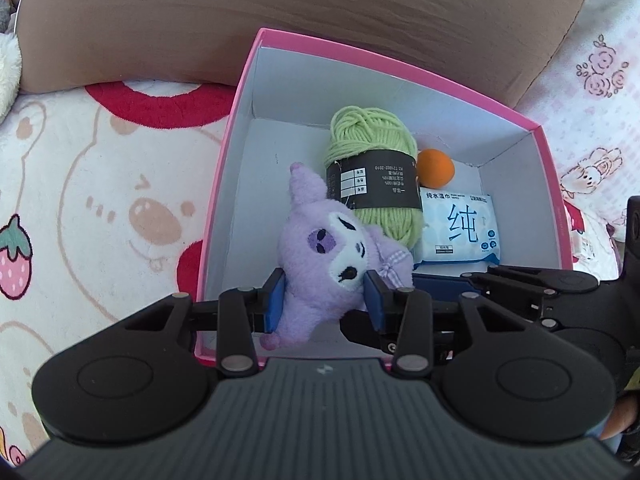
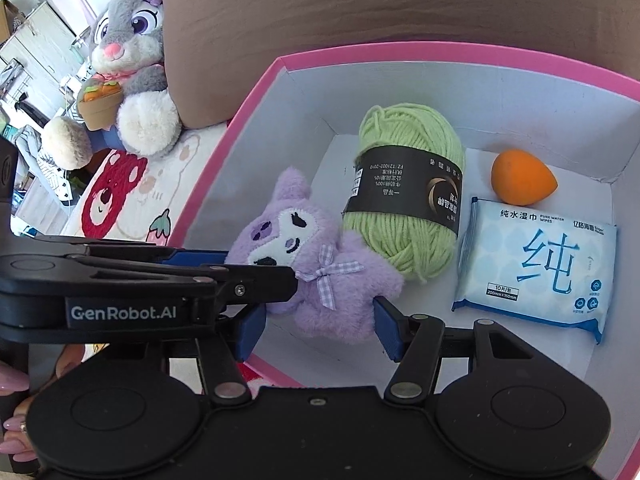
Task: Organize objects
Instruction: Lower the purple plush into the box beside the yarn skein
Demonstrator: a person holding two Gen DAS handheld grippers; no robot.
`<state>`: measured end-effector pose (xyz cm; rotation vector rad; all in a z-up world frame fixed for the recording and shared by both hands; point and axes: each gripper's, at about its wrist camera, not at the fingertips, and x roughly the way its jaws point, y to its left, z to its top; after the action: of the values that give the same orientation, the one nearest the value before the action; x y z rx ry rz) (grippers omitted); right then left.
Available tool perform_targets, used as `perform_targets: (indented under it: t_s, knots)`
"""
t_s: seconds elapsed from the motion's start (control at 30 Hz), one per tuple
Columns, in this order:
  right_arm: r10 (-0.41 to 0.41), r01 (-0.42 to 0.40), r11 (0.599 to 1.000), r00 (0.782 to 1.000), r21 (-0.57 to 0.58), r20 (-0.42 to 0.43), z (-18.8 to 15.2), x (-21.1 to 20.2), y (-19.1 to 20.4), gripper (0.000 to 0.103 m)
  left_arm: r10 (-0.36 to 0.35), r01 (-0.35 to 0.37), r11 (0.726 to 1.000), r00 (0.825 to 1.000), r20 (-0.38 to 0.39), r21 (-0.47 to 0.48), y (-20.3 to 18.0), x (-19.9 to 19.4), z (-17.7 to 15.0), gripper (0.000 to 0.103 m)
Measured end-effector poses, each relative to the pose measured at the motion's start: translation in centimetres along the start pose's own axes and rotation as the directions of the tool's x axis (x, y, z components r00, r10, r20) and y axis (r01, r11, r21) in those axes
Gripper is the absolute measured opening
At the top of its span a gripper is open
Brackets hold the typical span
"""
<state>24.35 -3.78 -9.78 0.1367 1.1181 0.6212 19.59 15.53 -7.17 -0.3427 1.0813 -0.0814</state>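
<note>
- purple plush toy (image 1: 328, 256) lies inside the pink box (image 1: 248, 92), touching green yarn (image 1: 376, 184) at its 2 o'clock.
- left gripper (image 1: 325, 300) clenches the toy's head.
- right gripper (image 2: 320, 320) sits around its body; grasp cannot be told.

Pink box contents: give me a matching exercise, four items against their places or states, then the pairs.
1. purple plush toy
2. green yarn ball
3. orange sponge
4. wipes pack

A. far corner of the pink box
B. wrapped in a dark paper band
C. clamped by the left gripper
D. flat, blue character printed on top

1-C, 2-B, 3-A, 4-D
</note>
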Motion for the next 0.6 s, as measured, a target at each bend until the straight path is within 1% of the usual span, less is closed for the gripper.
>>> perform_targets:
  t_s: [0.13, 0.23, 0.3, 0.37, 0.43, 0.47, 0.6]
  knots:
    - [0.027, -0.027, 1.000, 1.000, 0.016, -0.004, 0.1, 0.3, -0.1, 0.064, 0.018, -0.018, 1.000, 1.000, 0.010, -0.003, 0.2, -0.3, 0.0, 0.041]
    - [0.025, -0.024, 0.999, 1.000, 0.042, -0.007, 0.2, 0.7, -0.2, 0.063, 0.080, -0.080, 0.997, 0.996, 0.048, 0.009, 0.0, -0.5, -0.2, 0.043]
    - [-0.009, 0.009, 0.999, 1.000, 0.044, -0.014, 0.2, 1.1, -0.4, 0.060, 0.072, -0.073, 0.997, 0.996, 0.051, 0.008, 0.1, -0.3, -0.2, 0.043]
    - [-0.018, 0.019, 0.998, 1.000, 0.060, -0.020, 0.2, 1.4, -0.8, 0.058, 0.058, -0.058, 0.998, 0.996, 0.062, 0.010, 0.1, -0.2, -0.2, 0.041]
    - [-0.028, 0.030, 0.996, 0.999, 0.089, -0.020, 0.1, 1.6, -1.3, 0.055, 0.069, -0.071, 0.997, 0.994, 0.080, 0.019, 0.2, -0.1, -0.2, 0.040]
    - [-0.029, 0.031, 0.995, 0.999, 0.097, -0.020, 0.0, 1.6, -1.4, 0.055, 0.073, -0.075, 0.997, 0.994, 0.084, 0.023, 0.2, -0.1, -0.2, 0.040]
    - [-0.034, 0.034, 0.995, 0.999, 0.096, -0.002, -0.3, 1.2, -1.2, 0.055, 0.055, -0.058, 0.998, 0.994, 0.090, 0.026, 0.4, -0.3, -0.3, 0.040]
